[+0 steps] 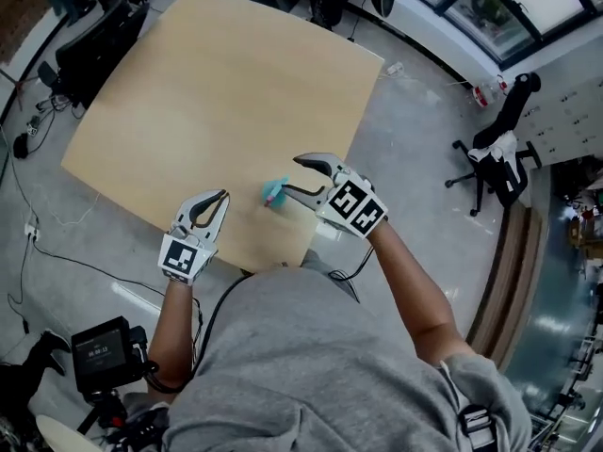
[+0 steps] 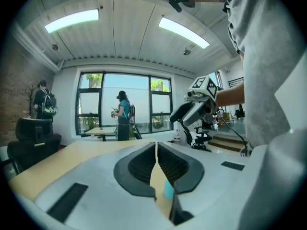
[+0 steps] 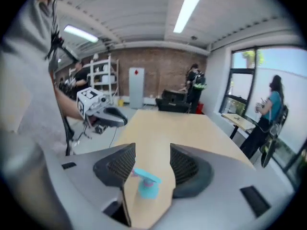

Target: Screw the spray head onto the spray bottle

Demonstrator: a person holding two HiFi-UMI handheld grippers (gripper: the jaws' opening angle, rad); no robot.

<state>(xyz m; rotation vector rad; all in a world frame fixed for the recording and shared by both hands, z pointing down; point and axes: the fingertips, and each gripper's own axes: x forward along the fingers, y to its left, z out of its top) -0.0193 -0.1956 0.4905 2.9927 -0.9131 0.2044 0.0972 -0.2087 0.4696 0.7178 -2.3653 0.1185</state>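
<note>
A small teal spray head (image 1: 274, 193) lies on the light wooden table (image 1: 217, 92) close to its near edge. My right gripper (image 1: 290, 177) is open just to its right, the jaws pointing at it. In the right gripper view the spray head (image 3: 146, 182) sits low between the spread jaws of my right gripper (image 3: 152, 152), touching neither pad. My left gripper (image 1: 222, 197) hovers over the near edge a little to the left, shut with nothing in it. In the left gripper view, the jaws of my left gripper (image 2: 156, 147) meet and a sliver of the teal spray head (image 2: 168, 189) shows below them.
The person's torso in a grey shirt (image 1: 311, 365) fills the near side. A black office chair (image 1: 495, 153) stands on the floor to the right. Camera gear (image 1: 104, 351) and cables lie at the lower left. People stand by the windows (image 2: 122, 114) and the brick wall (image 3: 194, 85).
</note>
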